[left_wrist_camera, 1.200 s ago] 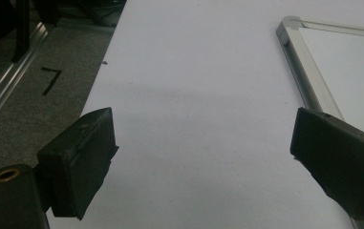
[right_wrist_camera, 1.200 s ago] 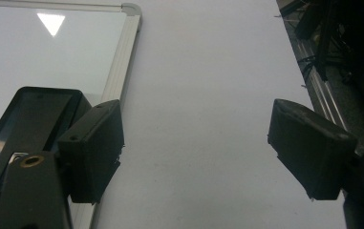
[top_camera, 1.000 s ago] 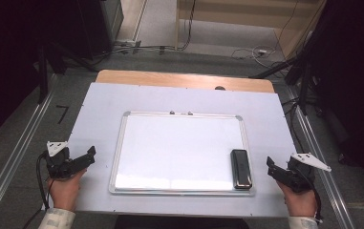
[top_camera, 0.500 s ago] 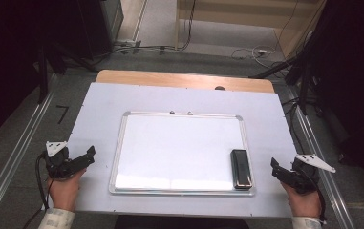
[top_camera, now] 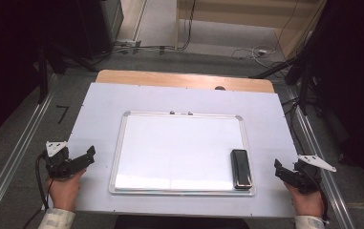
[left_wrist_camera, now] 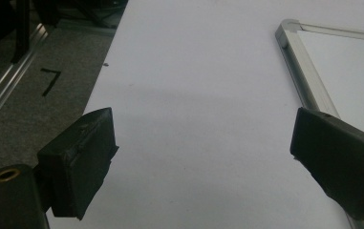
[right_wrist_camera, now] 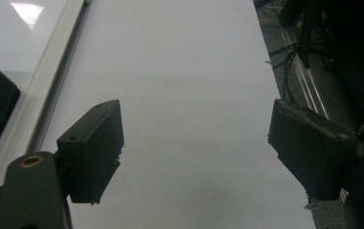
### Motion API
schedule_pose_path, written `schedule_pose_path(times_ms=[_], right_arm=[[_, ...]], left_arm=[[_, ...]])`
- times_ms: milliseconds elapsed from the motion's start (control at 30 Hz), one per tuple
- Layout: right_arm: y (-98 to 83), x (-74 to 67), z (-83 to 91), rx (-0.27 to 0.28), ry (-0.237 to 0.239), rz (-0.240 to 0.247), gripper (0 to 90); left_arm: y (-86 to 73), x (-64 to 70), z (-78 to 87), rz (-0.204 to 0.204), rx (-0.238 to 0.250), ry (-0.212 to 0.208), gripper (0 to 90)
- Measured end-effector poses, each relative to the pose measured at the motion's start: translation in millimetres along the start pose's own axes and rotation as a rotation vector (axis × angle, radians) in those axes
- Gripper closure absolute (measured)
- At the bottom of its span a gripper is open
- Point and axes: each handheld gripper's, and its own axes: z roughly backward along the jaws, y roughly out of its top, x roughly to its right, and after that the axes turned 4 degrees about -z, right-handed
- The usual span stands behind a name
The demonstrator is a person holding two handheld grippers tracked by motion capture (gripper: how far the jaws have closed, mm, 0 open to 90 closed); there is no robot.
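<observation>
White surface (top_camera: 98, 102) carries an aluminium-framed whiteboard (top_camera: 170, 148) bearing a black rectangular eraser (top_camera: 241, 168) near right; both claws, left (top_camera: 90, 155) and right (top_camera: 277, 168), gape wide, empty.

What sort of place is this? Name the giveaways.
Likely a lab recording station: a white-topped table holding a blank aluminium-framed whiteboard, metal floor rails, and loose cables by dark equipment stands.

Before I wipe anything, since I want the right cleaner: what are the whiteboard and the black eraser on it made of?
Whiteboard: glossy white panel reflecting lamp glare, likely coated; frame looks like brushed aluminium. Eraser: smooth black shell, probably plastic.
</observation>
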Motion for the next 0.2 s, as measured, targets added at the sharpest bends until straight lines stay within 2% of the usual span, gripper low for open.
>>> schedule_pose_path(times_ms=[200], right_arm=[[-5.5,5.8,-9.0,-0.003,-0.016,0.022,16.6]], left_arm=[[0.3,0.3,0.0,0.001,-0.001,0.002,8.8]])
